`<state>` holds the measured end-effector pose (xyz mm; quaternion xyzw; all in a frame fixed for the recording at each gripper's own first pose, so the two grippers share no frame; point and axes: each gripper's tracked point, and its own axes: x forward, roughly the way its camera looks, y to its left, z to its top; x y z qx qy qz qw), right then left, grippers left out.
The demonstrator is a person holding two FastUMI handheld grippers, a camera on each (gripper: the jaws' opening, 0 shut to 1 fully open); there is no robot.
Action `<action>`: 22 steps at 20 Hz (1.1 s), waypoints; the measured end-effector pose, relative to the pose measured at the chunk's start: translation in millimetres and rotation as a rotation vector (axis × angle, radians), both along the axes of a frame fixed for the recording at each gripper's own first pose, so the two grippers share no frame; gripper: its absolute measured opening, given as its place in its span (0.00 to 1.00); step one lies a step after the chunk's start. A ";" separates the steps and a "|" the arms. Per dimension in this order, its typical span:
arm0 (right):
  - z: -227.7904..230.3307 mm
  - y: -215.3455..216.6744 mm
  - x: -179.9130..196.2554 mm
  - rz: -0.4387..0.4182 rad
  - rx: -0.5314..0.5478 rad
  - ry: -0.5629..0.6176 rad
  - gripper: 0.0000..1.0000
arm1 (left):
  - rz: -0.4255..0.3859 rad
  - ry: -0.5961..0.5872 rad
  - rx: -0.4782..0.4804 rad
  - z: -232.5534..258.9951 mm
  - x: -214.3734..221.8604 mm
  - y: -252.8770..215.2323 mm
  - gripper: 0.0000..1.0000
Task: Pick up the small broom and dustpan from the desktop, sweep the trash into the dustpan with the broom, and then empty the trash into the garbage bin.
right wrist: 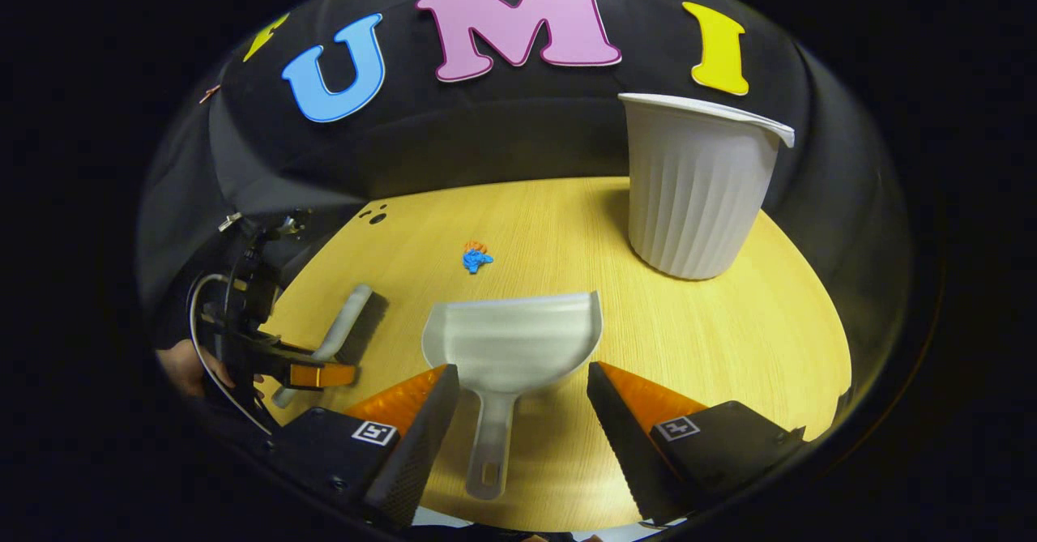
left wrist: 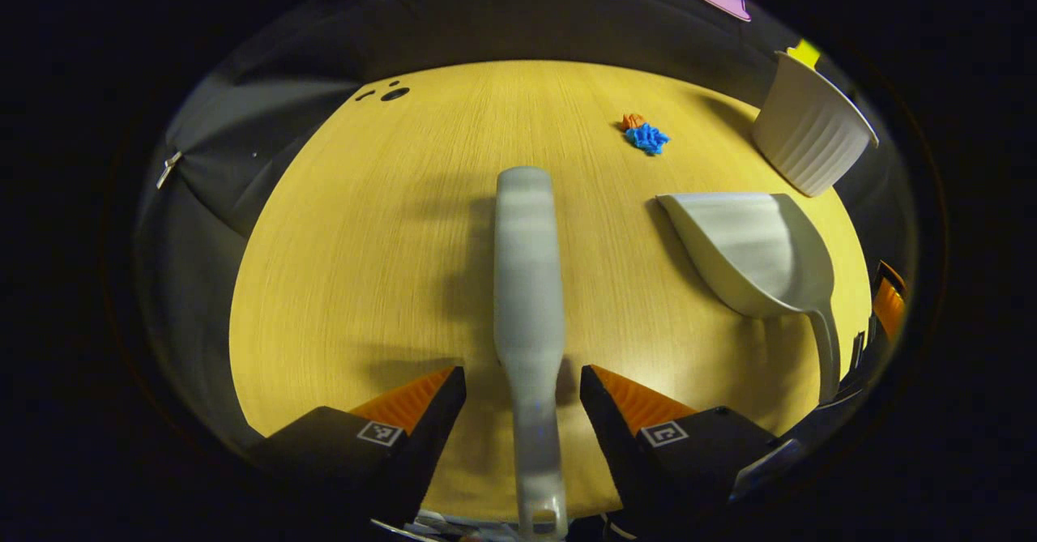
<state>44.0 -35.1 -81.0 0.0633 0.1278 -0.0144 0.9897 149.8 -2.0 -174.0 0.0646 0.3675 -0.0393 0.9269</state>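
Tongs, both pairs wide apart: left tongs straddle the broom, right tongs straddle the dustpan.

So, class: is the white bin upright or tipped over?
Upright. The bin stands on its narrow base on the table, open rim at the top.

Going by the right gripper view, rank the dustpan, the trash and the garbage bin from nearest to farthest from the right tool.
1. Dustpan: handle between the open right tool fingers.
2. Trash: mid-table, beyond the pan, slightly left.
3. Garbage bin: upright at the far right.
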 end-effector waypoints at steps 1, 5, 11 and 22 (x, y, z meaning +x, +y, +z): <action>-3.2 2.7 0.7 0.005 0.000 0.012 0.99 | 0.004 0.014 0.001 -4.0 4.7 -0.4 0.89; -9.2 11.3 1.1 0.031 0.004 0.042 0.99 | 0.004 0.021 -0.009 -5.2 11.5 -4.2 0.78; -19.8 19.8 0.0 0.043 0.026 0.088 0.99 | 0.028 -0.004 -0.025 -4.8 12.7 -8.0 0.38; -47.1 20.1 -4.2 0.012 0.082 0.208 0.99 | -0.001 -0.182 -0.063 19.3 -0.7 -10.1 0.23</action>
